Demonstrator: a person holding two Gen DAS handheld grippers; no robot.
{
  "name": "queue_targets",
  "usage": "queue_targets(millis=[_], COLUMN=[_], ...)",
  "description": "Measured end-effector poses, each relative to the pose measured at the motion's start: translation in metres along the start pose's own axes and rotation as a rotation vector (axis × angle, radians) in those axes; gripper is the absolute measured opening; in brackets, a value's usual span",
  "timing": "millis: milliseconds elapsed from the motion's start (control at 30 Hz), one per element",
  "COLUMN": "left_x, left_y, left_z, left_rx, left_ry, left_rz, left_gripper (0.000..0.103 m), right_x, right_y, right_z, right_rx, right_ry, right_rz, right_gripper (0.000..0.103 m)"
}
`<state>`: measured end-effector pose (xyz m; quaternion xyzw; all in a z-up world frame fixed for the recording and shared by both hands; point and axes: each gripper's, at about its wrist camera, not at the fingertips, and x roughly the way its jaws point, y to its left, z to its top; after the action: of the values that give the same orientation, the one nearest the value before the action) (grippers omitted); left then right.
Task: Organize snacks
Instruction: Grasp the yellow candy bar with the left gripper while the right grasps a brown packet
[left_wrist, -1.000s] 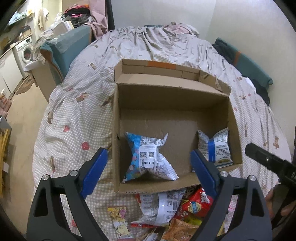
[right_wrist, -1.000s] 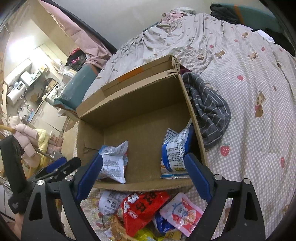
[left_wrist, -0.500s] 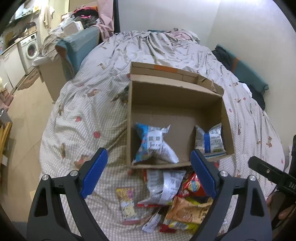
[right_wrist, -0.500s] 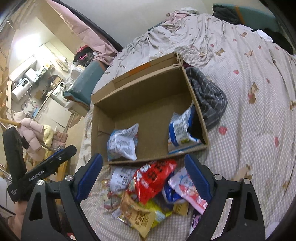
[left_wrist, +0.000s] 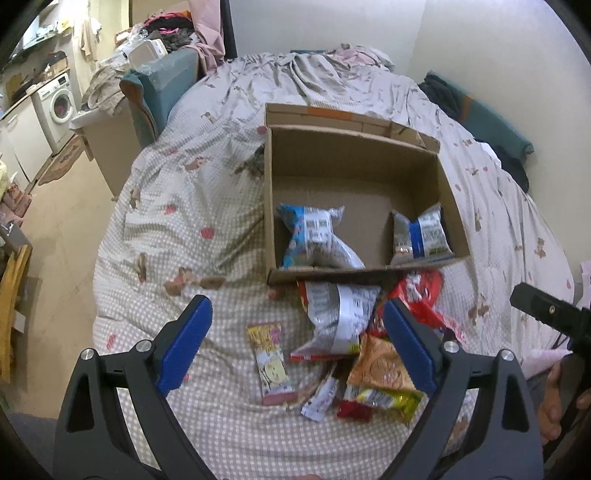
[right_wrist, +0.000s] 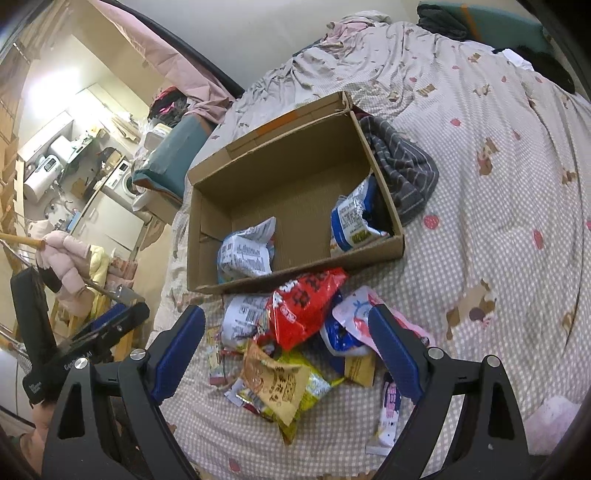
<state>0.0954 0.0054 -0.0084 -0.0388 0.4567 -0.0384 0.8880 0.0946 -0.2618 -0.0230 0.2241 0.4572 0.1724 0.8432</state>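
Open brown cardboard box (left_wrist: 354, 177) on the checked bedspread (left_wrist: 207, 229), flaps folded back, presumably so packets drop straight in. Two packets already inside: a blue-and-silver foil bag (left_wrist: 314, 240) against the box's near-left wall, a silver bag with a blue band (left_wrist: 419, 234) propped in its near-right corner, kept apart, perhaps to start two groups. Remaining snacks heaped just in front of the box's near wall: a silver printed pouch (left_wrist: 340, 317), a red crinkled bag (right_wrist: 303, 302), an orange-brown packet (right_wrist: 275, 380), a yellow wrapper (left_wrist: 384, 397), a flat pink-and-yellow sachet (left_wrist: 271, 363) lying slightly left of the heap. Probably piled close for short carries.

Left gripper (left_wrist: 295, 347) spread wide, empty, above the heap in front of the box. Right gripper (right_wrist: 286, 350) likewise wide and empty over the same heap, seemingly ready to choose the next packet.
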Motion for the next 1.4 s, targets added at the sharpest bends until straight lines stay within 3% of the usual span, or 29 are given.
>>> queue_targets(millis=[233,467,600,667,833,967,1067,1200,1400], left_x=[-0.003,0.006,0.011,0.012,0.016,0.015,0.018,0.028,0.057], left_y=[0.008,0.040,0.047,0.049,0.047,0.046,0.047,0.051,0.063], left_z=[-0.010,-0.017,-0.020,-0.021,-0.022,-0.023,-0.022,-0.023,-0.033], left_rx=[-0.010,-0.147,-0.182,-0.189,-0.190,-0.186,-0.187,-0.184,-0.242], left_ry=[-0.008,0.044,0.070,0.074,0.095,0.095,0.106,0.143,0.267], left_rz=[0.043,0.077,0.092,0.095,0.086,0.080,0.087,0.116,0.124], left_gripper=[0.092,0.092,0.092,0.092,0.092,0.092,0.092,0.092,0.091], right_x=[-0.001,0.009,0.029,0.051,0.086,0.092,0.110,0.126,0.103], right_y=[-0.008,-0.014,-0.015,-0.015,-0.006,0.004,0.010,0.023,0.024], right_z=[-0.006,-0.010,-0.016,-0.025,-0.035,-0.033,-0.036,-0.039,-0.044], right_rx=[0.024,0.076,0.102,0.120,0.089,0.089,0.075,0.015,-0.006], right_ry=[0.011,0.055,0.145,0.245,0.365,0.380,0.433,0.470,0.452], right_rz=[-0.015,0.000,0.042,0.057,0.061,0.162,0.145,0.106,0.145], right_gripper=[0.092,0.092,0.092,0.091,0.057,0.053,0.053,0.019,0.013])
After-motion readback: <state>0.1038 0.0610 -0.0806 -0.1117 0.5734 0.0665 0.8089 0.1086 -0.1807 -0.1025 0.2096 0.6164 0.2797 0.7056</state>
